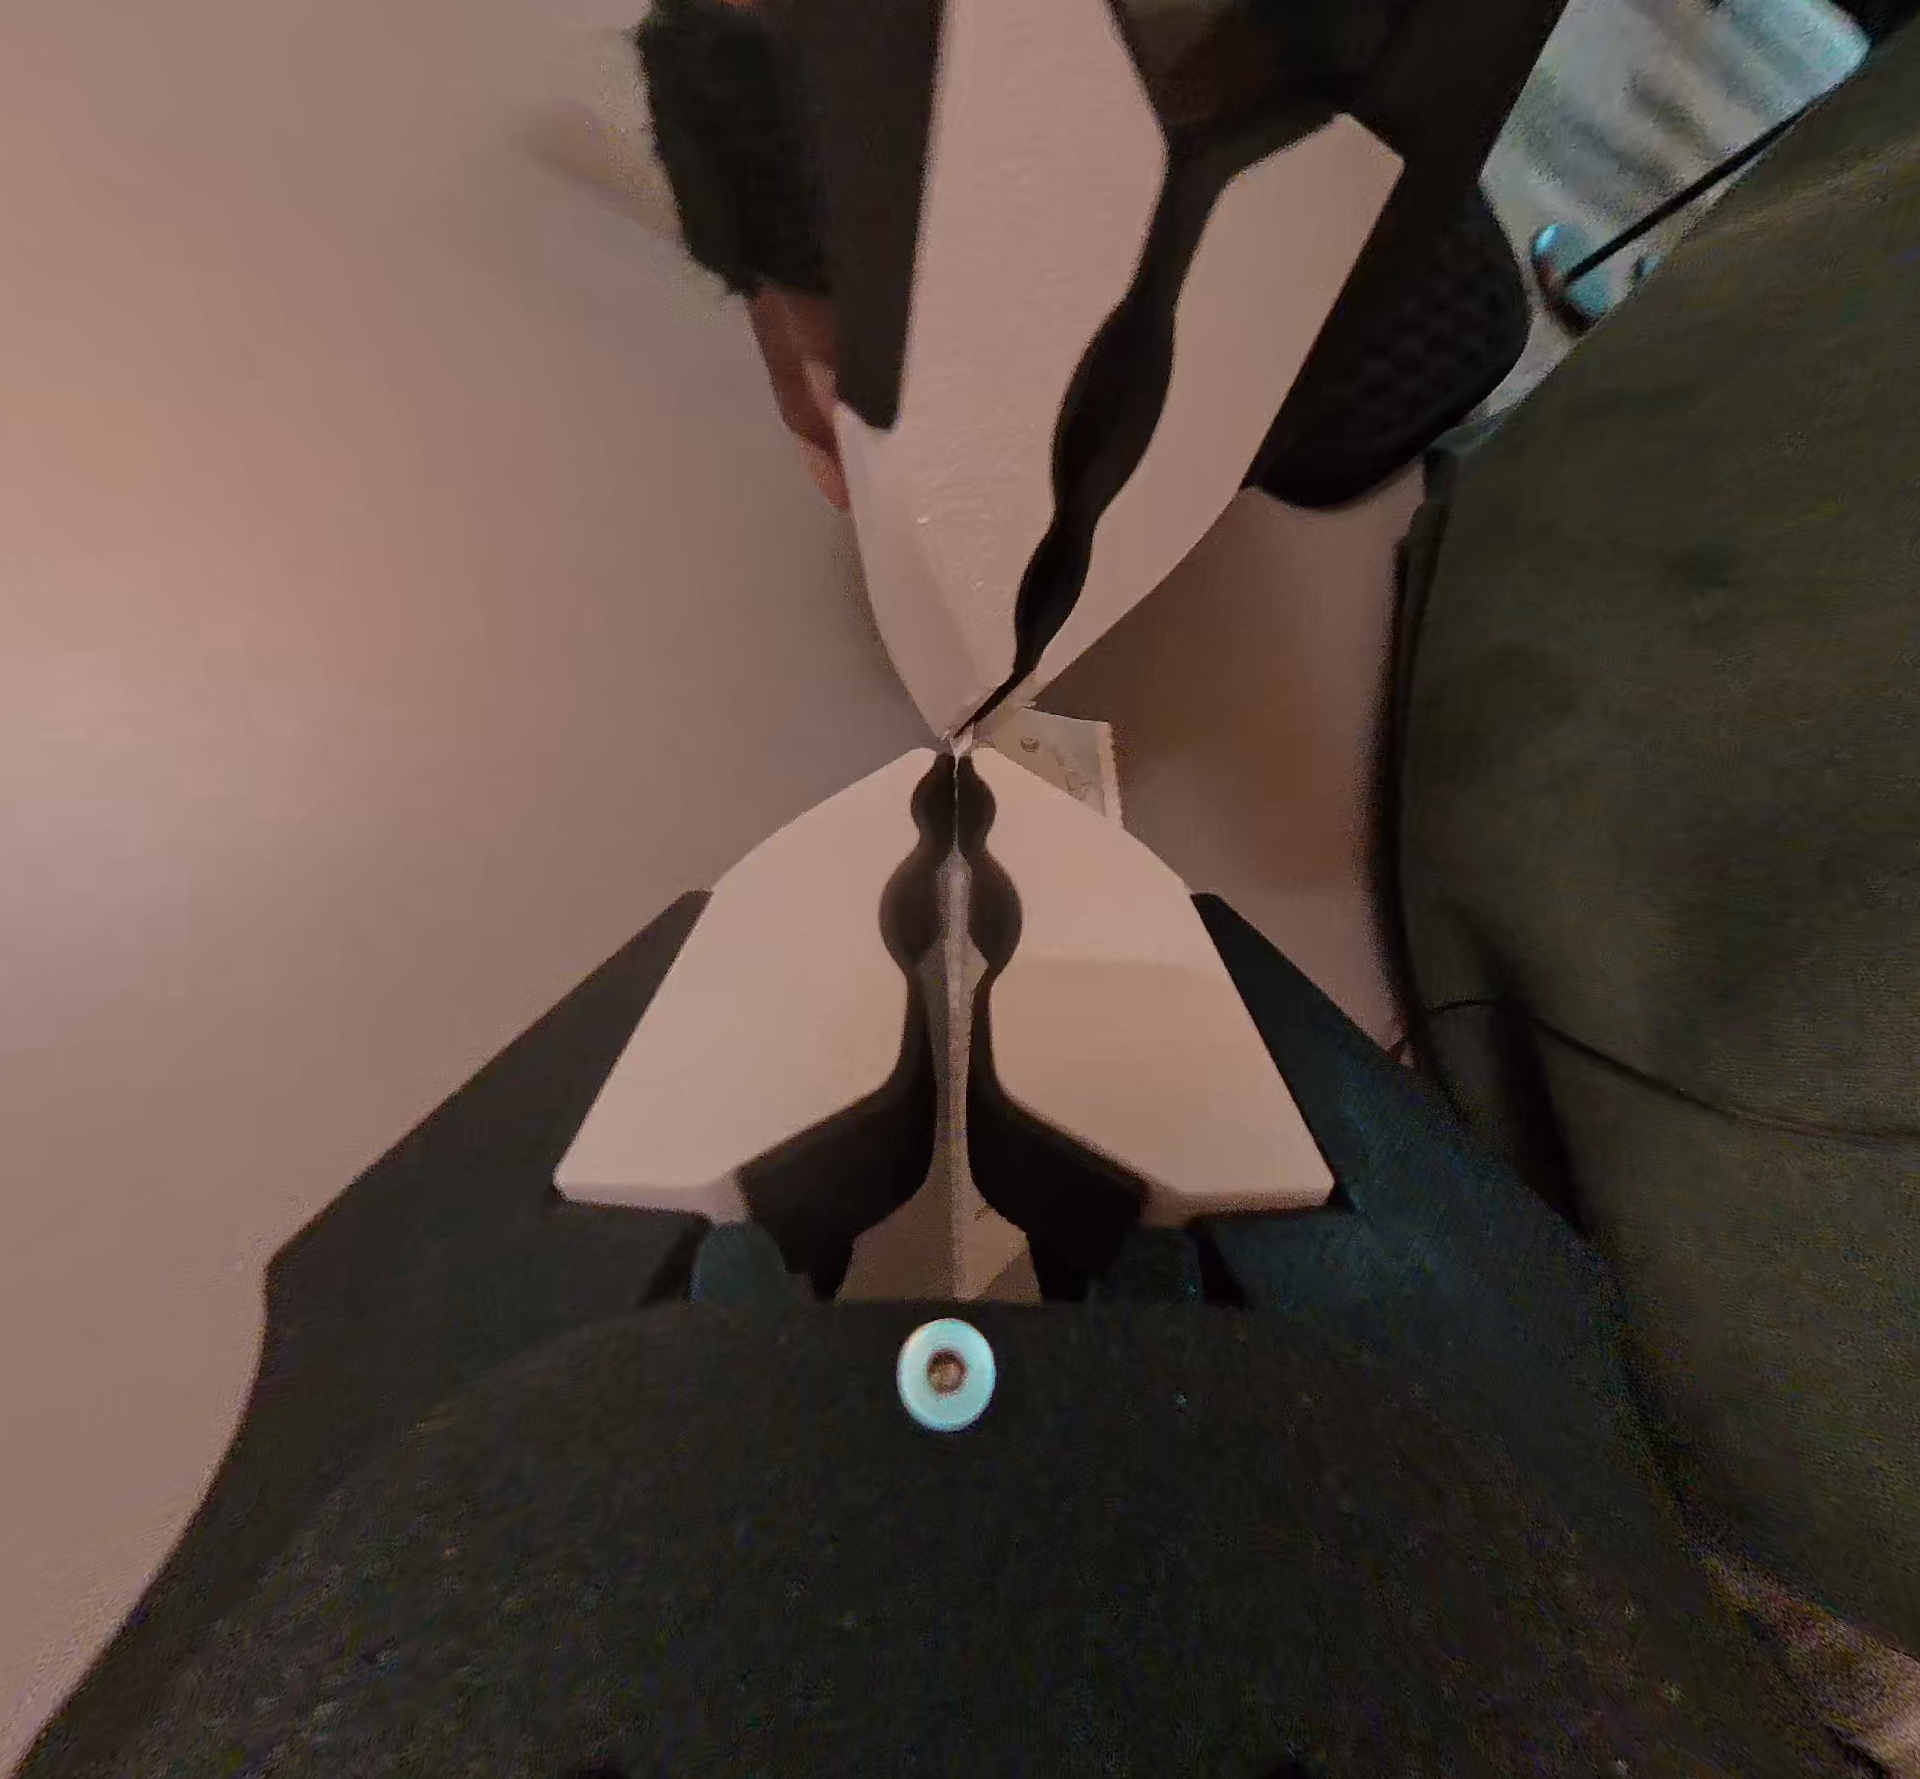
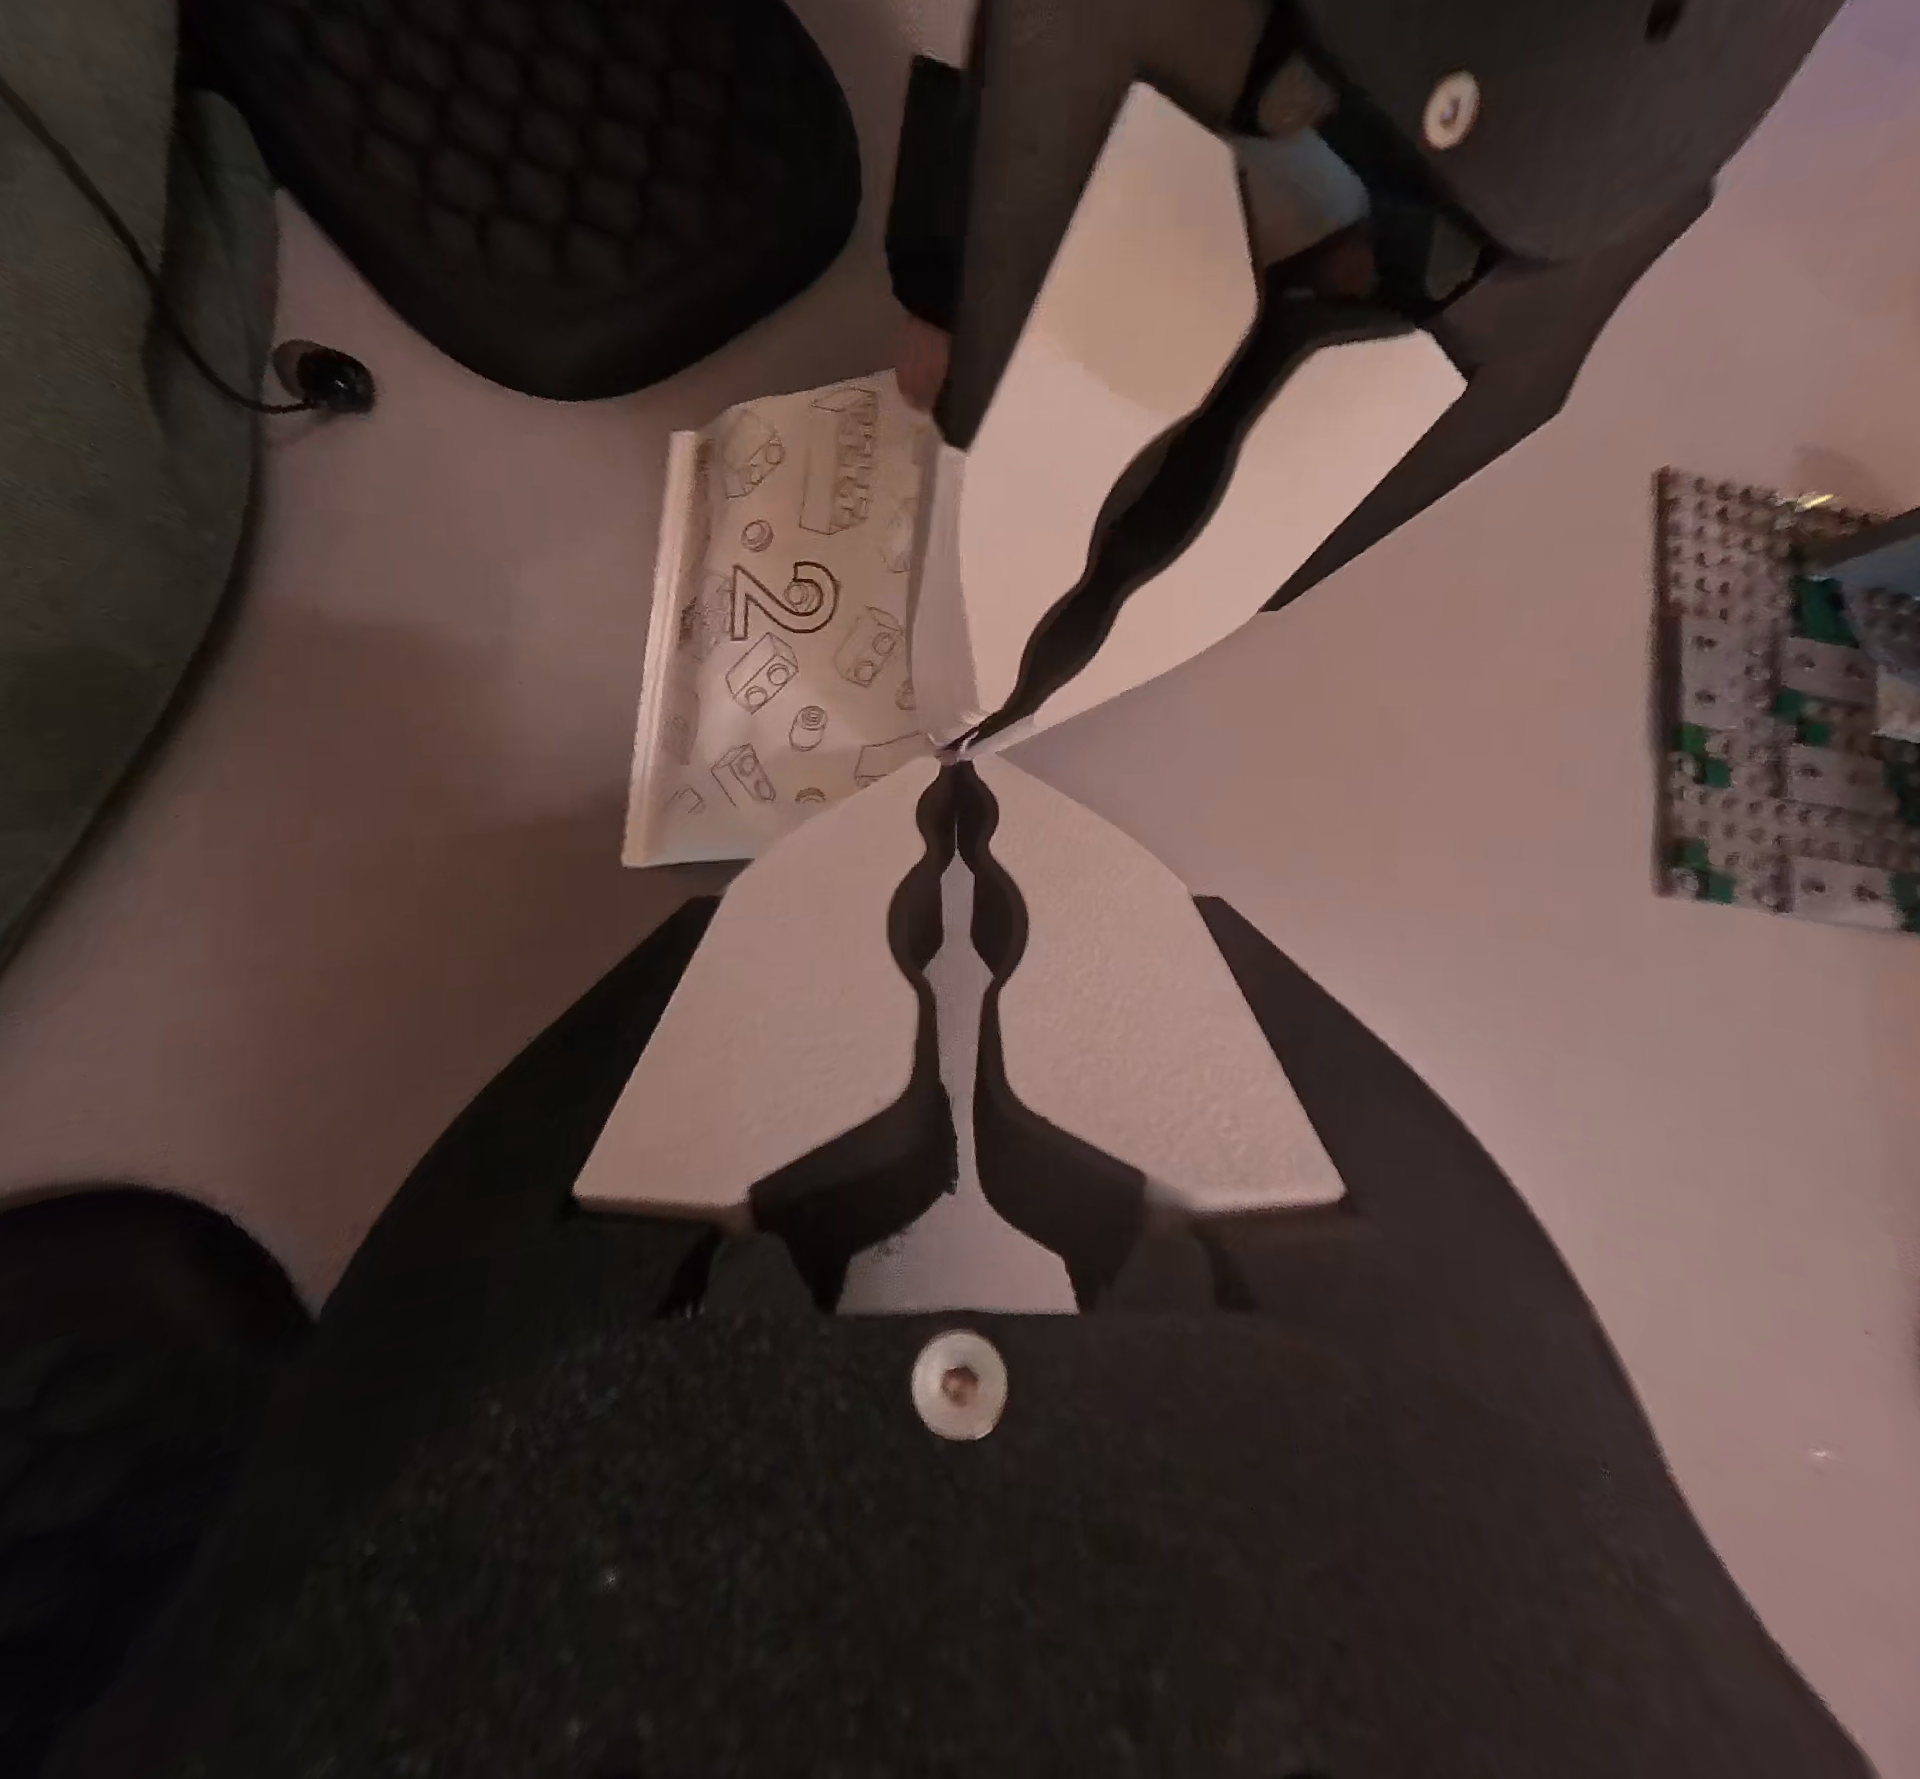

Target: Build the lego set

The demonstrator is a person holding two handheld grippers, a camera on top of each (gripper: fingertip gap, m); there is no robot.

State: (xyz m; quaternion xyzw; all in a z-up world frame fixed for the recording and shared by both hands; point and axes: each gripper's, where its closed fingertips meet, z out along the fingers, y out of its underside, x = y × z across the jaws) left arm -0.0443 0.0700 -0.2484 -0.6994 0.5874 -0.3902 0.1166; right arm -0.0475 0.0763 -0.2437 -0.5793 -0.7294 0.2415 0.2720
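Paper bag [image 2: 790,628] on pale counter [image 2: 1351,794], corner pinched tip-to-tip by both grippers [image 2: 954,761] [image 1: 954,761], jaws clenched; baseplate [image 2: 1787,701] far right. Risk: uneven pull, bricks scattering.

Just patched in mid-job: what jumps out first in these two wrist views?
Dead centre, the left claw and right claw meet tip to tip, both shut on the corner of a white paper parts bag printed with brick outlines, lying on the pale table. At the right edge of the right wrist view sits the half-built grey and green Lego baseplate.
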